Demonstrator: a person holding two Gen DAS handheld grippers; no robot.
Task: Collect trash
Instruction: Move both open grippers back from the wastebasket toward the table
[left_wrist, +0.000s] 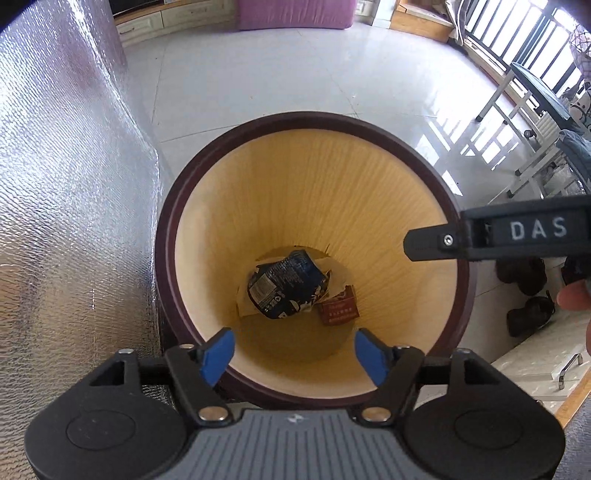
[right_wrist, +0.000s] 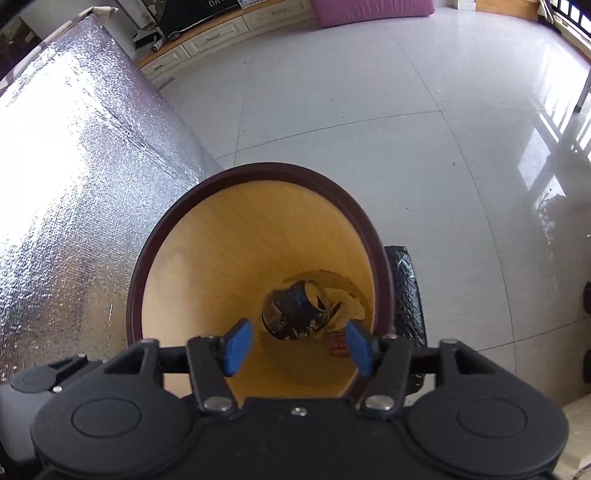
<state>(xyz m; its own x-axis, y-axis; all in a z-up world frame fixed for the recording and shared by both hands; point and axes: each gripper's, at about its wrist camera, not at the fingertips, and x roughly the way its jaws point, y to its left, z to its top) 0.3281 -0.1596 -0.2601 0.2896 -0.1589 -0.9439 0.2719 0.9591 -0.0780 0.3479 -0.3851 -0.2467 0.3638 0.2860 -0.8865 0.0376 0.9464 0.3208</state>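
Note:
A round bin (left_wrist: 173, 236) with a dark brown rim and a light wood inside stands on the floor. At its bottom lie a crumpled dark blue wrapper (left_wrist: 286, 286), a red packet (left_wrist: 338, 308) and some pale paper. My left gripper (left_wrist: 293, 356) is open and empty above the bin's near rim. My right gripper (right_wrist: 293, 345) is also open and empty above the same bin (right_wrist: 138, 280), with the wrapper (right_wrist: 295, 314) below it. The right gripper's body shows in the left wrist view (left_wrist: 517, 232), over the bin's right rim.
A surface covered in silver foil (left_wrist: 62, 206) rises to the left of the bin, also seen in the right wrist view (right_wrist: 74, 192). White tiled floor (right_wrist: 406, 129) spreads beyond. A purple sofa (left_wrist: 293, 13), low cabinets, a metal rack (left_wrist: 535, 122) and dark shoes (left_wrist: 524, 291) stand around.

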